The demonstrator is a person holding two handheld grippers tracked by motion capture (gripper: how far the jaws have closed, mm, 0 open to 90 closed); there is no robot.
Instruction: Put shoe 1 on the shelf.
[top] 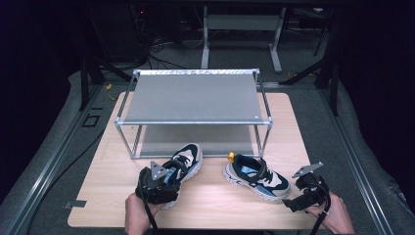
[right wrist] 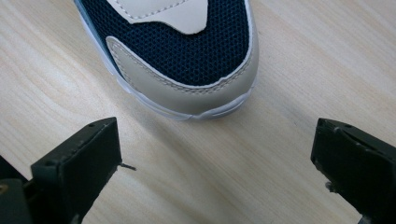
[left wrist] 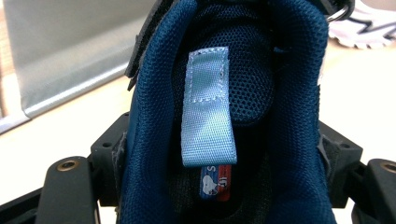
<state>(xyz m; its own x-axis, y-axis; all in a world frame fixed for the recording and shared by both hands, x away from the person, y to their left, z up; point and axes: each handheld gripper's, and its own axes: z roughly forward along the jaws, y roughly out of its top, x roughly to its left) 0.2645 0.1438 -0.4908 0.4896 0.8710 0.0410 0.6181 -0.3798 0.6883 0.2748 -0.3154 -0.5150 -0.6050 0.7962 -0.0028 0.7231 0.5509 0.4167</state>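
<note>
- The left tool (top: 164, 188) is clamped on the heel of the left shoe (top: 188, 159), at 7 o'clock on the table (top: 107, 196).
- The right tool (top: 293, 201), jaws wide apart, sits just beside the toe of the right shoe (top: 257, 176), at 5 o'clock.
- The rack (top: 193, 98) stands at 12 o'clock.

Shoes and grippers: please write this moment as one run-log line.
left gripper: shut on left shoe heel | right gripper: open, at right shoe toe, apart | rack: no shoes
</note>
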